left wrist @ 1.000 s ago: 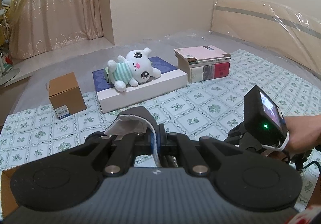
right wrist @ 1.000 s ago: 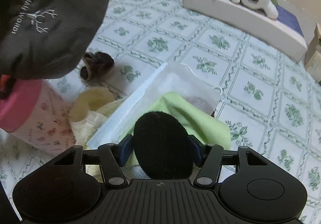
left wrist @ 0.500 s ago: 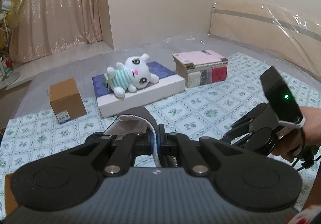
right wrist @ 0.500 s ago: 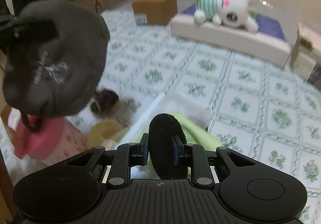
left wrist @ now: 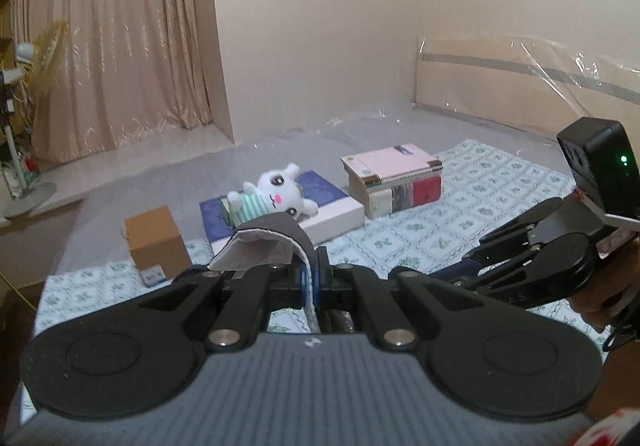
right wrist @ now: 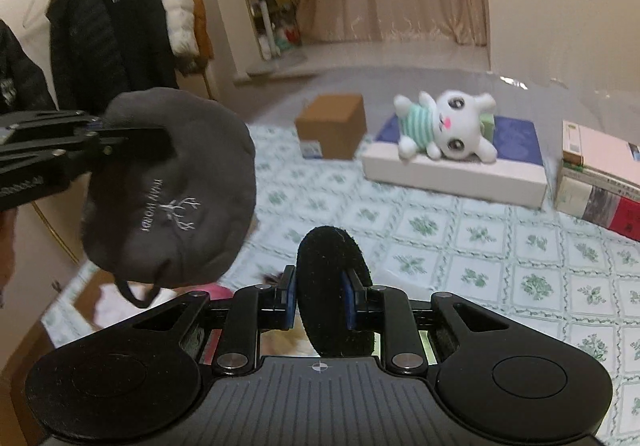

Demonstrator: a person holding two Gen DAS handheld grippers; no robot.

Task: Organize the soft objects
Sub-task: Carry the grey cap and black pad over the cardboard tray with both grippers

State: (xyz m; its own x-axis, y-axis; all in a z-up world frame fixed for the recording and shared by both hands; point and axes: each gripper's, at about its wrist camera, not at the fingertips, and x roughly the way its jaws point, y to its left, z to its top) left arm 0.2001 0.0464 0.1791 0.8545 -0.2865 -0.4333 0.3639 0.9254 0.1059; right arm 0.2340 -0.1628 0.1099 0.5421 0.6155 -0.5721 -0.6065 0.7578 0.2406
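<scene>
My left gripper (left wrist: 314, 278) is shut on a dark grey face mask (left wrist: 272, 238) with a white lining. The mask hangs in the air at the left of the right wrist view (right wrist: 172, 186), showing a stitched deer logo. My right gripper (right wrist: 320, 296) is shut on a round black fuzzy pad (right wrist: 332, 286) and is raised above the floor. It also shows at the right of the left wrist view (left wrist: 532, 266). A white plush bunny (right wrist: 444, 126) in a striped shirt lies on a flat white box (right wrist: 456, 166).
A green-patterned mat (right wrist: 500, 238) covers the floor. A brown cardboard box (right wrist: 332, 130) stands left of the plush. A stack of books (right wrist: 600, 182) is at the right. Pink and pale cloths (right wrist: 216, 292) lie low under the mask. Coats (right wrist: 120, 30) hang at the back left.
Both grippers have risen well above the mat with their loads. The pile of cloths under the right gripper has dropped mostly out of view.
</scene>
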